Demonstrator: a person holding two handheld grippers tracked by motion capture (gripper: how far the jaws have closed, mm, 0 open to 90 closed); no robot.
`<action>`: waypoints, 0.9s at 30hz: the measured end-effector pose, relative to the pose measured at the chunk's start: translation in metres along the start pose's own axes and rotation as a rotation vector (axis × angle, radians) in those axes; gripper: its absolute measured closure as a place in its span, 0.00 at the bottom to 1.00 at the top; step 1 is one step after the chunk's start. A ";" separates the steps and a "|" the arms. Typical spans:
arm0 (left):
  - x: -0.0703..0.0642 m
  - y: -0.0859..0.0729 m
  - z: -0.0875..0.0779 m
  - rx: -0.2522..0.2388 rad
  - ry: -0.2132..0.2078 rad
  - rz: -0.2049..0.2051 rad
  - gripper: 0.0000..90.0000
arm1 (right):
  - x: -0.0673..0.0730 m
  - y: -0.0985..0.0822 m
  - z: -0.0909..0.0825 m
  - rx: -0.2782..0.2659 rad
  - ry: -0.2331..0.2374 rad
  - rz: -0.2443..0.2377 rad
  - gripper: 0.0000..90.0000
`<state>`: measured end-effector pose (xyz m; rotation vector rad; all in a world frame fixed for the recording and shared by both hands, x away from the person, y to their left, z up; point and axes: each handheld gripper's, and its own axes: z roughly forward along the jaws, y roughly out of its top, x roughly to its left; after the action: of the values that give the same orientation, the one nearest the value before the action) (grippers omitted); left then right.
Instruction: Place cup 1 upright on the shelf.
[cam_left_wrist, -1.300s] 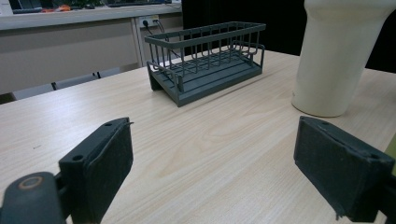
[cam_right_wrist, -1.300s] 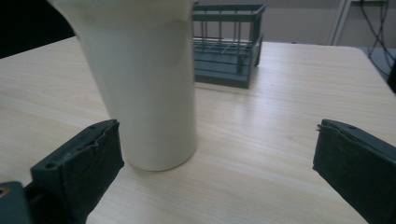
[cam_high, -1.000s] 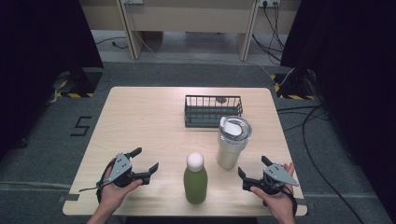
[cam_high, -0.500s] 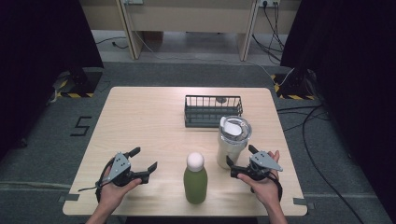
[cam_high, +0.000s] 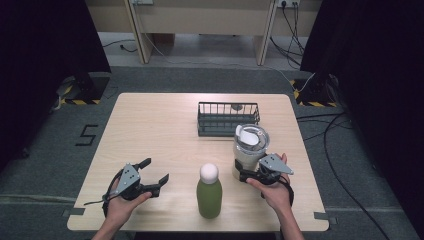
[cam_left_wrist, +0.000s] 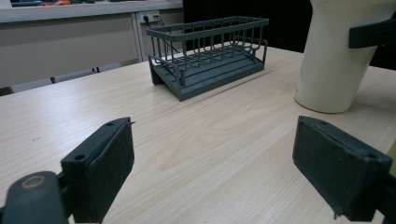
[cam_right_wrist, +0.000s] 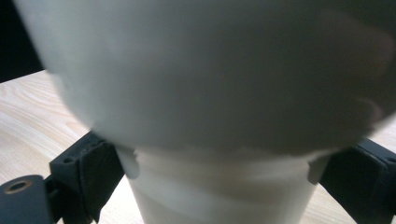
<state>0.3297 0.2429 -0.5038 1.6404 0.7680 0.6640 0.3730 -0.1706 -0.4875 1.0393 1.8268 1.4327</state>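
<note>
Right gripper (cam_high: 248, 176): jaws have just been closing around the lower part of the tumbler (cam_high: 249, 151), one pad on each side, pressing on its base
Tumbler: upright on the table (cam_high: 150, 130), just before the rack (cam_high: 227, 118)
Left gripper (cam_high: 156, 176): jaws apart, nothing between them
Bottle (cam_high: 209, 192): upright between the grippers

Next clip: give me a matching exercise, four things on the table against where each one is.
Things:
1. tumbler
2. green bottle
3. wire basket
4. left gripper

Places:
A. far side of the table, beyond the tumbler
B. between the jaws of the right gripper
C. near edge, between the two hands
D. over bare wood, nothing between its jaws

Pairs: 1-B, 2-C, 3-A, 4-D
</note>
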 end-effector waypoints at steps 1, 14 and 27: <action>0.000 0.000 0.000 0.000 0.000 0.000 0.14 | 0.000 0.000 0.000 0.000 0.000 0.000 0.09; -0.001 -0.001 0.001 0.005 -0.012 0.006 0.14 | -0.001 -0.007 0.015 -0.030 0.007 -0.014 0.10; -0.001 -0.002 0.001 0.009 -0.015 0.006 0.15 | -0.003 0.000 0.014 0.002 -0.004 -0.025 0.11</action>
<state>0.3293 0.2418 -0.5060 1.6549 0.7569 0.6522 0.3858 -0.1659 -0.4913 1.0158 1.8323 1.4138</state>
